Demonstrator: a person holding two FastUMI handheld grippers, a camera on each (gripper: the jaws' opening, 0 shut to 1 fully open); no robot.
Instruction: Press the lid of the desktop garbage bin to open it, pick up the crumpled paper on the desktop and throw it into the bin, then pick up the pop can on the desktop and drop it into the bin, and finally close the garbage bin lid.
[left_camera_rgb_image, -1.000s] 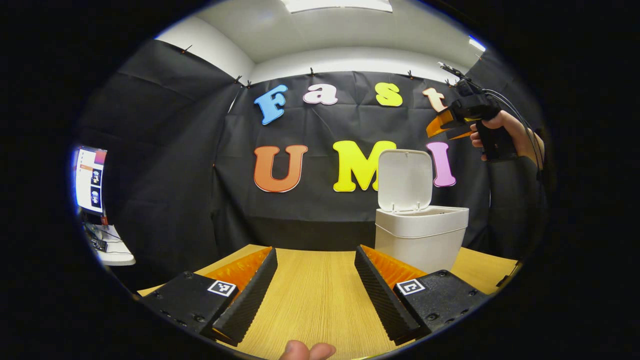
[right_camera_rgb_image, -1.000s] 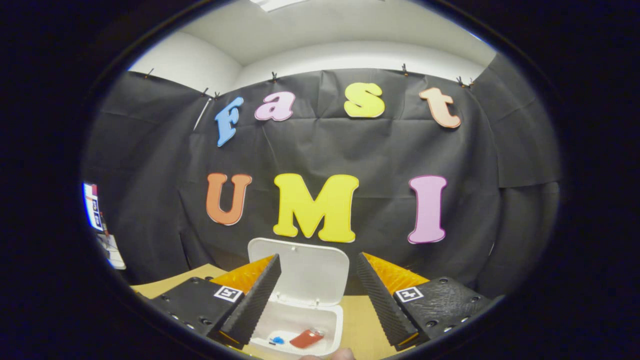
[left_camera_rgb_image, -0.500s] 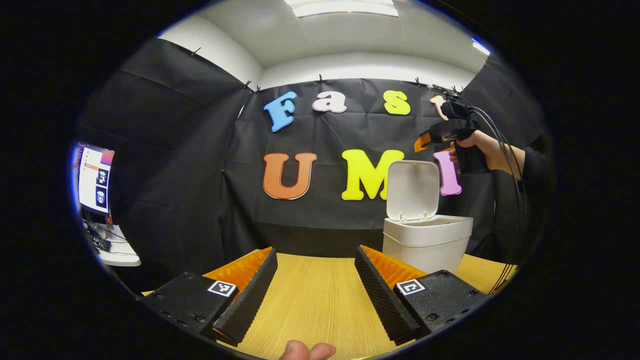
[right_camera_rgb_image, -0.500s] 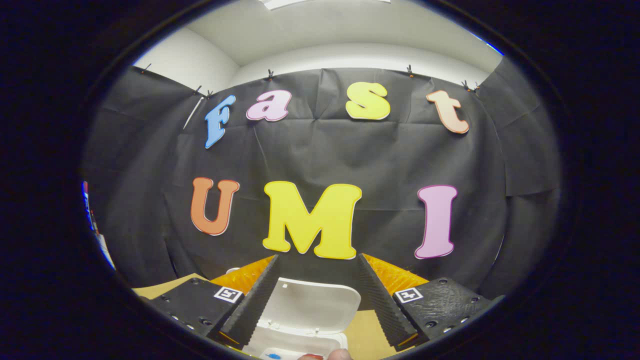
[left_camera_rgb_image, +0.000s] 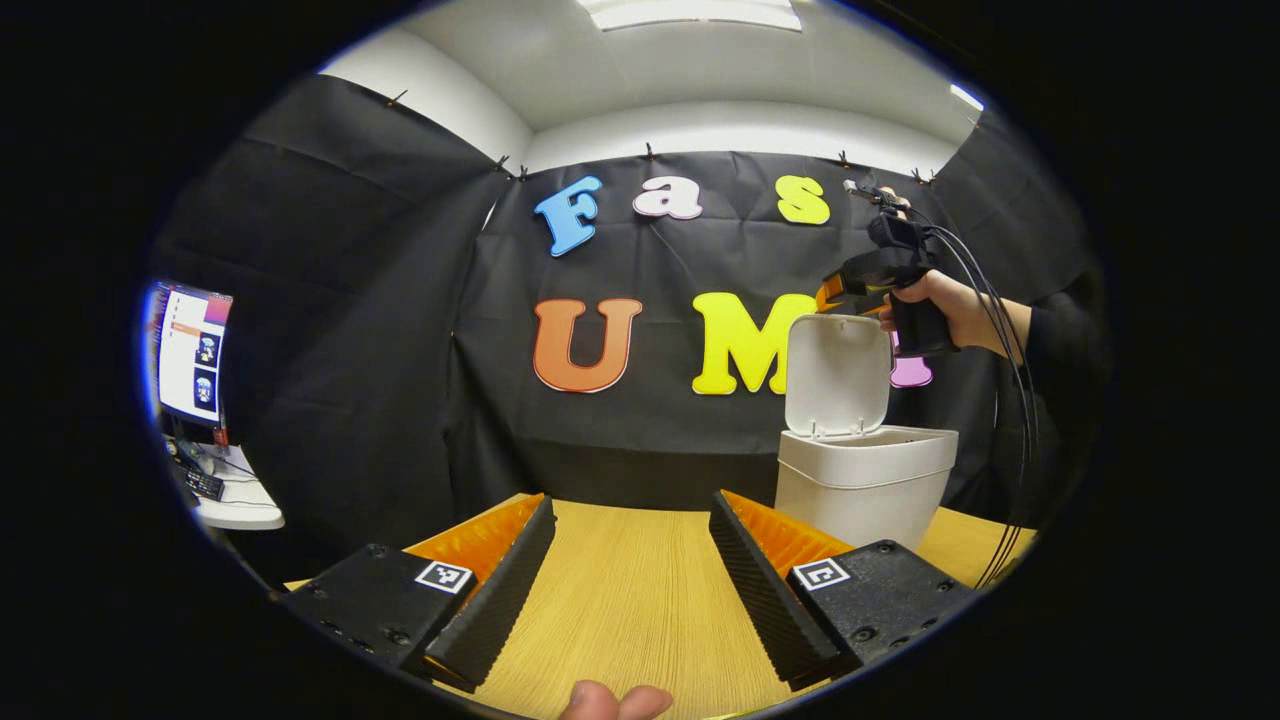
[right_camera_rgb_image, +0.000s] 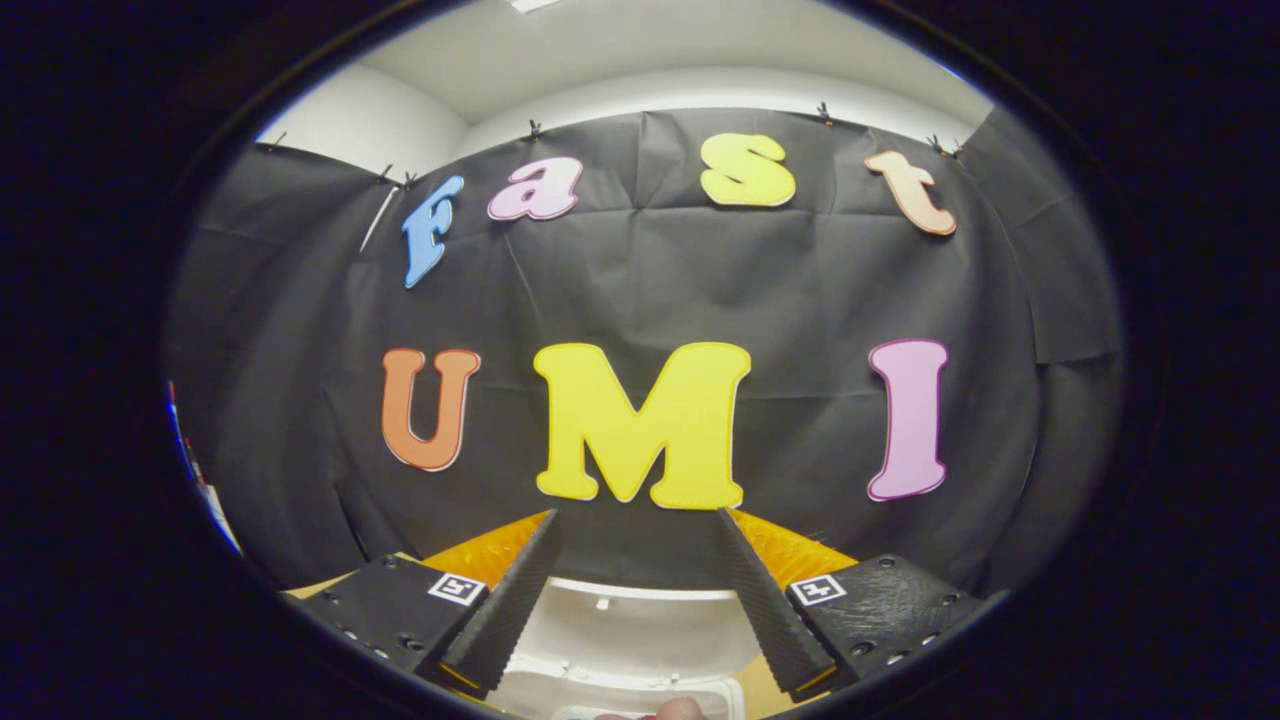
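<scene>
While the white plastic bin's (left_camera_rgb_image: 866, 480) lid (left_camera_rgb_image: 838, 374) stands upright, the right gripper (right_camera_rgb_image: 636, 560) hangs spread above its top edge; the left gripper (left_camera_rgb_image: 630, 545), released, hovers over bare wooden tabletop (left_camera_rgb_image: 625, 590).

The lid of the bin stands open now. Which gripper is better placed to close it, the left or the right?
Probably the right gripper: in the left gripper view it hangs at the top edge of the upright lid, open. The left gripper is low over the table, away from the bin.
</scene>
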